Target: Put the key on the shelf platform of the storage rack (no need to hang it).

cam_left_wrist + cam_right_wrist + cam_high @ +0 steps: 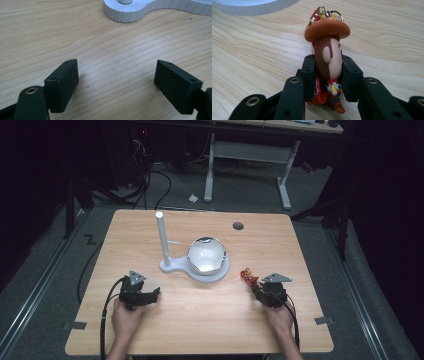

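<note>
A small cowboy figure keychain [329,57], with a brown hat and a metal ring [332,13] at its top, lies on the wooden table [200,315]. My right gripper [328,72] is shut on it, with the pads pressed on both sides of its head. From above, the keychain [247,276] sticks out of the right gripper [256,289] toward the white stand. My left gripper [152,295] rests on the table at the left. Its jaws stand open over bare wood [116,72].
A white stand [172,266] with an upright post [161,237] holds a shiny bowl [206,254] mid-table. Its ribbed base edge [130,12] lies ahead of the left gripper. A dark round hole [238,226] sits near the far edge. Tape marks [323,320] flag the front corners.
</note>
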A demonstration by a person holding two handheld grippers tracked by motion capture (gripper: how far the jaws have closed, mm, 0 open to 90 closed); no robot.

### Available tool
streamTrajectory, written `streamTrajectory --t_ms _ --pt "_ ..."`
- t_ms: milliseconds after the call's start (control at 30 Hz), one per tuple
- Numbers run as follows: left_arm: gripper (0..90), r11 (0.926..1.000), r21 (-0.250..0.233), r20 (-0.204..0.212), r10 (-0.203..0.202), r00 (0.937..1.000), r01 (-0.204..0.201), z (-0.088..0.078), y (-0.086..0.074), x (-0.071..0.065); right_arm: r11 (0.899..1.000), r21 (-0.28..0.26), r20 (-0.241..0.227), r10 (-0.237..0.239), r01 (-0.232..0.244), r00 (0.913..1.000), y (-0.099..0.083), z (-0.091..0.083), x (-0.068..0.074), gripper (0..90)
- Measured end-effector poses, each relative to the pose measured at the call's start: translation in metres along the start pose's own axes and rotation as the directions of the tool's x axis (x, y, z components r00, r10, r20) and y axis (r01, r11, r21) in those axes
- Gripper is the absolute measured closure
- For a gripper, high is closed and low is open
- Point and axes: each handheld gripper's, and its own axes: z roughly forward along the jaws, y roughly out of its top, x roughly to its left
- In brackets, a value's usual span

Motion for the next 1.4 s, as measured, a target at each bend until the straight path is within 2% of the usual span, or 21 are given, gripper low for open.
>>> streamTrajectory --t_ms 367,800,1400 --pt "20.1 1.0000 0.000 0.000 0.000 1.0000 0.000 0.000 0.000 0.000 1.000 -0.021 -0.002 0.003 -0.003 1.0000 0.001 -0.008 -0.003 68.6" --pt "20.1 1.0000 0.000 0.000 0.000 1.0000 0.000 0.000 0.000 0.000 0.996 -0.087 -0.030 -0.008 0.005 0.9995 0.012 -0.036 -0.006 68.7" --pt "20.1 1.0000 0.000 -0.001 0.001 1.0000 -0.001 0.000 0.000 0.000 0.993 -0.115 -0.065 -0.034 0.026 0.9973 0.021 -0.064 -0.001 68.6"
